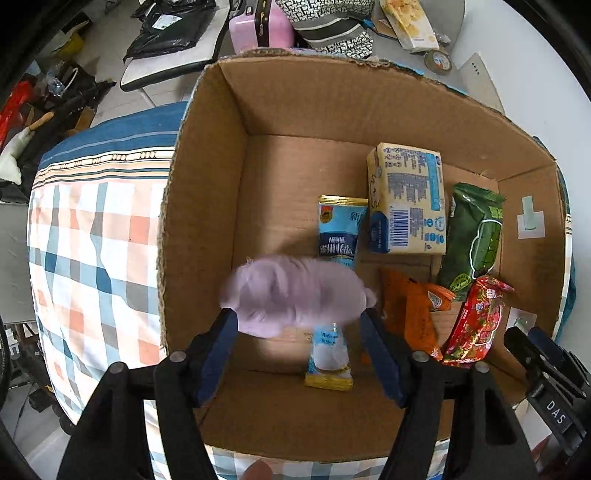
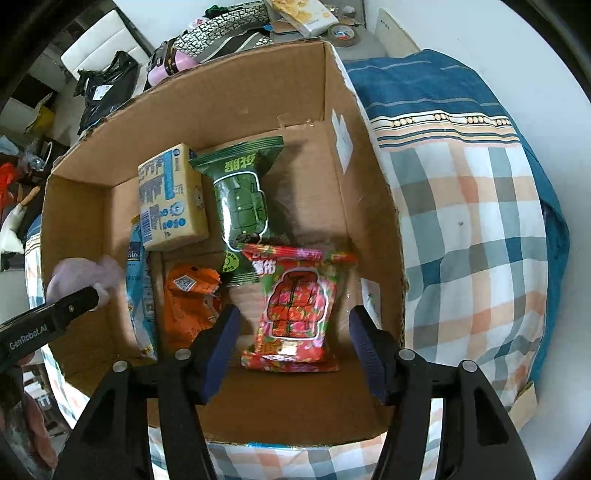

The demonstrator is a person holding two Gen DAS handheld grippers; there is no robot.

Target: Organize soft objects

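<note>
An open cardboard box holds a yellow-blue pack, a green packet, a red flowered packet, an orange packet and a blue Nestle sachet. My left gripper hangs open above the box. A blurred pale purple soft thing is in the air just beyond its fingertips, free of the pads. My right gripper is open and empty above the red packet. The purple thing shows at the left gripper's tip in the right wrist view.
The box sits on a bed with a checked and blue-striped cover. Behind it are a pink case, patterned bags, a snack box, a tape roll and black bags.
</note>
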